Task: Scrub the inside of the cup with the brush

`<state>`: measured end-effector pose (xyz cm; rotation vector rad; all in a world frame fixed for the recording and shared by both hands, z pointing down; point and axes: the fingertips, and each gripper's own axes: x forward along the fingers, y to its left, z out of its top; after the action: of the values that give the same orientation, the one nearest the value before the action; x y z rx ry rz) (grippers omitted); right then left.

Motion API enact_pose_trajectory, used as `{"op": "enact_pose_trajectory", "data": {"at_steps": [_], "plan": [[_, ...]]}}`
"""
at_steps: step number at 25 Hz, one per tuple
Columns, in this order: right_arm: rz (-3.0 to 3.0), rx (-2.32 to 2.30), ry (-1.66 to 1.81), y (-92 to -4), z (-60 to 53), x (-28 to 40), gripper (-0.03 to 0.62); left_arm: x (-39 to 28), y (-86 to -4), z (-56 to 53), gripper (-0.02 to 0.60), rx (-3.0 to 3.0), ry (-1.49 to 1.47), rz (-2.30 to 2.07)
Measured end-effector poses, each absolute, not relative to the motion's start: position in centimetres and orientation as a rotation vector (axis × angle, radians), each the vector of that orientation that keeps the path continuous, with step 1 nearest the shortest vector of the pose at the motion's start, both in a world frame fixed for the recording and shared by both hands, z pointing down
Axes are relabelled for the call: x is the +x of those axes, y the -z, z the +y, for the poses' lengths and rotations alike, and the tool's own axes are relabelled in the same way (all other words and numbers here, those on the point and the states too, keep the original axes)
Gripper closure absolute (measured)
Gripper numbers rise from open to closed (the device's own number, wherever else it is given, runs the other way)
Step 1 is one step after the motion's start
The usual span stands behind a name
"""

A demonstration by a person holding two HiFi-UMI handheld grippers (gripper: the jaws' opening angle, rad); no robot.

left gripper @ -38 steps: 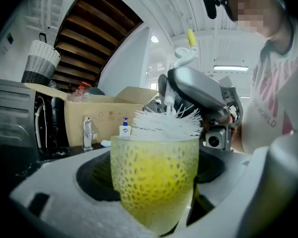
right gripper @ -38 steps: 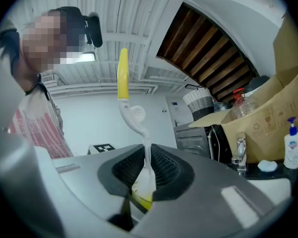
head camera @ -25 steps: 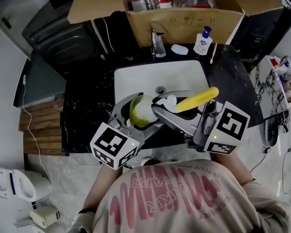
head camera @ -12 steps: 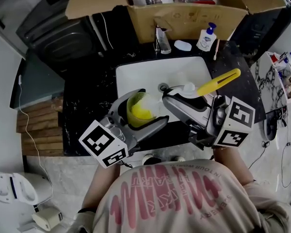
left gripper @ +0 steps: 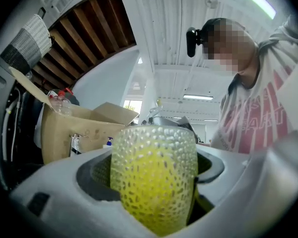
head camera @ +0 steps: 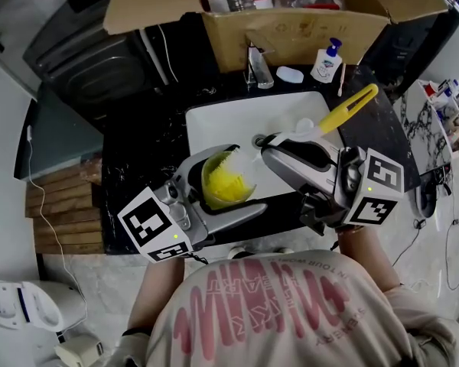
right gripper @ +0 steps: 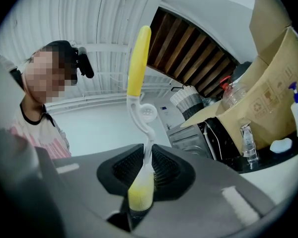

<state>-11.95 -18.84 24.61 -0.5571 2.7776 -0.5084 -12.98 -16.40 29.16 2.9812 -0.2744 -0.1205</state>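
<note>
In the head view my left gripper (head camera: 223, 183) is shut on a yellow-green dimpled cup (head camera: 224, 180), held over the front of the white sink (head camera: 229, 117) with its mouth facing up and to the right. My right gripper (head camera: 273, 148) is shut on the brush (head camera: 344, 112), which has a yellow handle and a white neck. The handle slants up to the far right, and the white bristle end (head camera: 242, 159) reaches the cup's mouth. The left gripper view has the cup (left gripper: 154, 177) filling the jaws of the left gripper (left gripper: 154, 192). In the right gripper view the brush (right gripper: 138, 63) stands up from the pinched jaws of the right gripper (right gripper: 141, 187).
A cardboard box (head camera: 291, 21) with bottles stands behind the sink. The faucet (head camera: 256, 66), a white soap bar (head camera: 289, 73) and a pump bottle (head camera: 327, 58) line the sink's back rim. Black counter (head camera: 138, 151) surrounds the sink. A dark appliance (head camera: 92, 60) lies at the far left.
The brush handle has swung up and away to the far right. The cup in the left gripper has shifted slightly and tilted, showing more of its yellow inside.
</note>
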Motion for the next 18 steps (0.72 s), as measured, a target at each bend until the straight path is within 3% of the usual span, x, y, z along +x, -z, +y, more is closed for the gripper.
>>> {"op": "enact_pose_trajectory", "data": {"at_steps": [18], "plan": [[2.968, -0.645, 0.443, -25.6, -19.7, -15.8, 0.532, -11.0, -33.7, -14.1, 0.186, 3.053, -0.36, 0.074]]}}
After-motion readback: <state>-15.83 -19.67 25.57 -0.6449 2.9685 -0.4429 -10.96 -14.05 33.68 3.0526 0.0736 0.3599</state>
